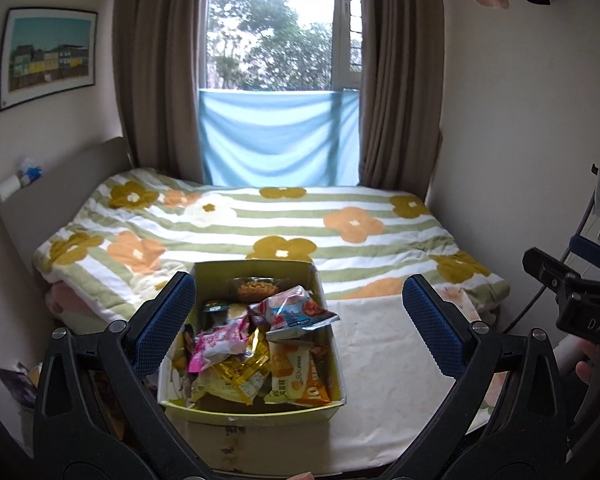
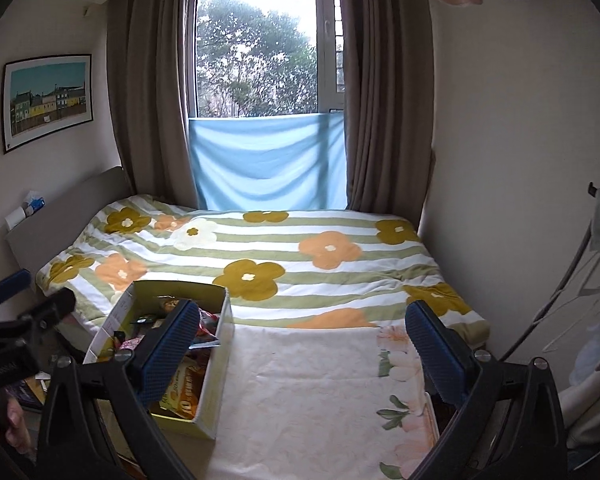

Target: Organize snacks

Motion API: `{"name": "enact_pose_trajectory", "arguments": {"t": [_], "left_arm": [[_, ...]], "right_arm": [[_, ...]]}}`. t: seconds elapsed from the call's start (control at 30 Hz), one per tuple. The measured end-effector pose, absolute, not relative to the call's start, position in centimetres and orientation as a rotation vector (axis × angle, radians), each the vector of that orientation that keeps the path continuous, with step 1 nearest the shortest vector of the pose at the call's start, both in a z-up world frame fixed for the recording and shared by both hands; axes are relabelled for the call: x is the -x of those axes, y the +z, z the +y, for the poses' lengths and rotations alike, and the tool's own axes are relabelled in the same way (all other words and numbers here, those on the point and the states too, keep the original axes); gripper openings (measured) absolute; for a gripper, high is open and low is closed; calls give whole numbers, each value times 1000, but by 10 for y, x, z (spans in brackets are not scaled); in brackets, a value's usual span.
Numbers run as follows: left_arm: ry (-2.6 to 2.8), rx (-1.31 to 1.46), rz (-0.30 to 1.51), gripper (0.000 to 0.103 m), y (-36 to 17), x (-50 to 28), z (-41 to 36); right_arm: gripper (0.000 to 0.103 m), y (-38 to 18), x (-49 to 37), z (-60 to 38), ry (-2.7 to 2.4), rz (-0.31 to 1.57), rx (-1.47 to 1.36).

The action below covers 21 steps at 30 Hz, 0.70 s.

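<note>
An open yellow-green cardboard box [image 1: 332,344] sits on the near end of the bed and holds several snack packets: a blue-and-red one [image 1: 300,312], a pink one [image 1: 216,344], yellow ones [image 1: 236,380] and an orange one [image 1: 300,376]. My left gripper [image 1: 296,320] is open and empty, its blue pads either side of the box, above it. My right gripper [image 2: 300,344] is open and empty over the cream sheet [image 2: 308,392], with the box [image 2: 216,364] at its left finger. The right gripper also shows at the right edge of the left wrist view [image 1: 580,292].
The bed carries a striped flower quilt [image 1: 260,220] behind the box. A headboard shelf [image 1: 16,196] is at left, curtains and a window [image 1: 280,40] behind, a rack with hangers [image 2: 596,280] at right. Items lie on the floor at left [image 1: 16,380].
</note>
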<state>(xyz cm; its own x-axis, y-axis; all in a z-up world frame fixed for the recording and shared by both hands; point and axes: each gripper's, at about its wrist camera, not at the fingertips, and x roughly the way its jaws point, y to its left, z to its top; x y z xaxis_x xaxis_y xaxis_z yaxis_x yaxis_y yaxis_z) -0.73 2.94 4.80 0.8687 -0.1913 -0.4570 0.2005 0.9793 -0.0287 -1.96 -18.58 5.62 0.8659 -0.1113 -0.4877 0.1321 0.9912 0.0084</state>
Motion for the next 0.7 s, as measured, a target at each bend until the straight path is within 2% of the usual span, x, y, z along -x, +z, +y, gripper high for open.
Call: {"name": "enact_pose_trajectory", "arguments": {"t": [0.7], "left_arm": [[-166,-44,429,103,48,38,18]], "right_arm": [[102,50,40,-195,-173,505,-33]]}}
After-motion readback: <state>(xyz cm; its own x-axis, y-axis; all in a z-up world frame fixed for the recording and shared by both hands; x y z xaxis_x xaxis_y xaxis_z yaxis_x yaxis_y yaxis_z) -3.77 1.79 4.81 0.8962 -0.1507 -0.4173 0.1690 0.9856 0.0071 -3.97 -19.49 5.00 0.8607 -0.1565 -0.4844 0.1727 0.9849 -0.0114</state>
